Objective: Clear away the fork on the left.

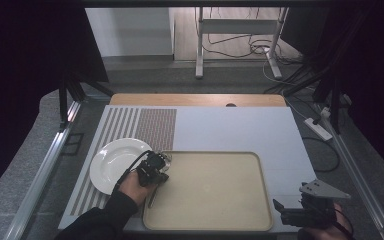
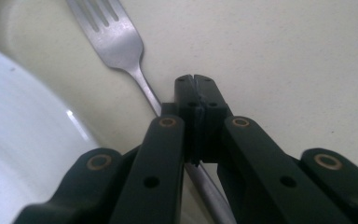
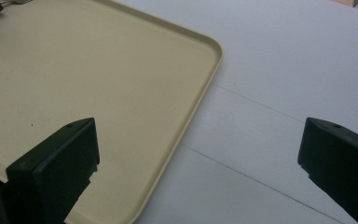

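Fork [image 2: 121, 44] lies on the tray [image 1: 260, 200] beside the plate [image 1: 112, 162], its handle clamped in the closed left gripper [image 2: 196, 81], while the right gripper [image 3: 200, 154] gapes wide, empty, over the desk [image 3: 279, 70].

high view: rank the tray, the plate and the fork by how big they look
1. Beige tray, clearly the largest.
2. White plate, much smaller than the tray.
3. Fork, smallest; most of it is hidden under the left tongs, which are shut on it, so its full length is unsure.
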A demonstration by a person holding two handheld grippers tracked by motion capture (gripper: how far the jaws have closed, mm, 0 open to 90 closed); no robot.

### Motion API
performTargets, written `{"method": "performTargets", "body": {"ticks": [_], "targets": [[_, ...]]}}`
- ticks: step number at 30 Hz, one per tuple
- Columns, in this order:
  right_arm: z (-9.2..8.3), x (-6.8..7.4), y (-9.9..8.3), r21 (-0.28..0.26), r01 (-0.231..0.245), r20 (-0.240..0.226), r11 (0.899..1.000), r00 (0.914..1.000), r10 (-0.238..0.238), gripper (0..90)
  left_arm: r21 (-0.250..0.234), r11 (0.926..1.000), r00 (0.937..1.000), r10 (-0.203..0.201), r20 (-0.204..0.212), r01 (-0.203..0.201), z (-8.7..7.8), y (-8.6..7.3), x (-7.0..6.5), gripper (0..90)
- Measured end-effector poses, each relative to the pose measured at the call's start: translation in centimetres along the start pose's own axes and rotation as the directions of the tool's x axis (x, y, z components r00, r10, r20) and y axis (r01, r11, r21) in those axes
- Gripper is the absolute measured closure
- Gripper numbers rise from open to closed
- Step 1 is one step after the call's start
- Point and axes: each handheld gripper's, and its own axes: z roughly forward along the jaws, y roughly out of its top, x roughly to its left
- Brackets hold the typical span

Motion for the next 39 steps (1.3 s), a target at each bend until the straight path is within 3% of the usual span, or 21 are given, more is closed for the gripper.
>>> {"method": "performTargets", "body": {"ticks": [8,10,14,24,31,39], "targets": [[0.0,0.0,0.0,0.001,0.001,-0.001,1.000,1.0000,-0.001,0.0,0.000,0.9999,0.9999,-0.014,-0.007,0.014,-0.1,-0.2,0.4,88.6],[0.0,0.0,0.0,0.001,0.001,-0.001,1.000,1.0000,-0.001,0.0,-0.015,0.9999,0.9999,-0.007,0.011,0.007,-0.2,-0.2,0.3,87.7],[0.0,0.0,0.0,0.000,0.001,-0.001,1.000,1.0000,-0.001,0.0,-0.057,0.9983,0.9997,0.016,-0.020,-0.017,-1.0,-0.1,-0.1,84.6],[0.0,0.0,0.0,0.001,0.001,0.000,1.000,1.0000,-0.001,0.0,-0.143,0.9890,0.9992,0.037,-0.019,-0.039,-2.2,-0.1,-0.6,70.0],[0.0,0.0,0.0,0.001,0.001,-0.002,1.000,1.0000,-0.001,0.0,-0.206,0.9761,0.9974,0.065,-0.031,-0.070,-3.3,-0.3,-1.0,60.2],[0.0,0.1,0.0,0.002,0.003,0.000,1.000,1.0000,-0.003,0.0,-0.252,0.9671,0.9995,0.029,-0.014,-0.032,-4.3,-1.0,-0.5,39.7]]}}
